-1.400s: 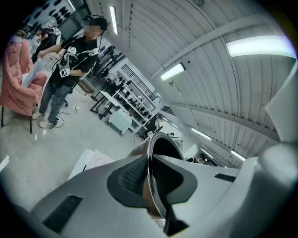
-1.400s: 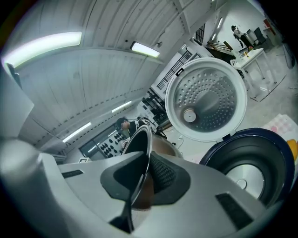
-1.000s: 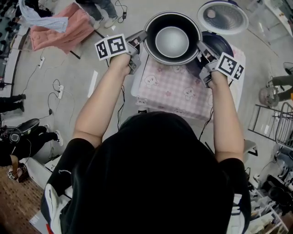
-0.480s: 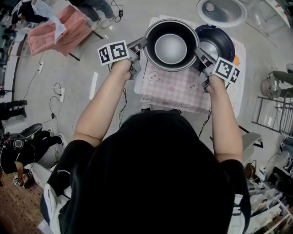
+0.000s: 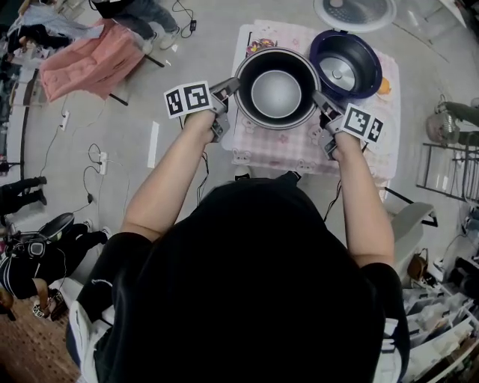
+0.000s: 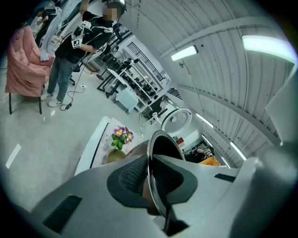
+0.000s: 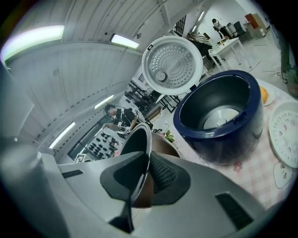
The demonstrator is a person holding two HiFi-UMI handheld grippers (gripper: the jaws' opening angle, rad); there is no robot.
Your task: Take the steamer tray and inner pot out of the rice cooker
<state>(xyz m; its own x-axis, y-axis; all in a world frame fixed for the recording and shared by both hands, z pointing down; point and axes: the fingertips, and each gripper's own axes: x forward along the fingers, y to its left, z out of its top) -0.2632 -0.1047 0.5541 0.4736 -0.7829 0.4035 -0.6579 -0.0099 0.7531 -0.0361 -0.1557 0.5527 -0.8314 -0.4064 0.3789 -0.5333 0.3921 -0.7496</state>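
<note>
The dark inner pot (image 5: 277, 91) with its silvery bottom hangs over the pink checked tablecloth (image 5: 288, 149), left of the blue rice cooker (image 5: 346, 63). My left gripper (image 5: 230, 87) is shut on the pot's left rim, my right gripper (image 5: 320, 101) on its right rim. In the left gripper view the thin rim (image 6: 157, 139) runs between the pads of the left gripper (image 6: 150, 162). The right gripper view shows the right gripper (image 7: 145, 169) pinching the rim (image 7: 138, 139) likewise. The white perforated steamer tray (image 7: 285, 135) lies on the cloth beside the empty cooker (image 7: 219, 116).
The cooker's lid (image 5: 355, 11) stands open behind it. A small pot of flowers (image 6: 120, 136) sits at the table's far end. A pink-draped chair (image 5: 90, 60) and cables lie on the floor to the left; a wire rack (image 5: 449, 168) stands right. People stand in the background.
Both grippers have carried the inner pot down and left, off the cooker and over the cloth. The cooker's empty body now shows in full.
</note>
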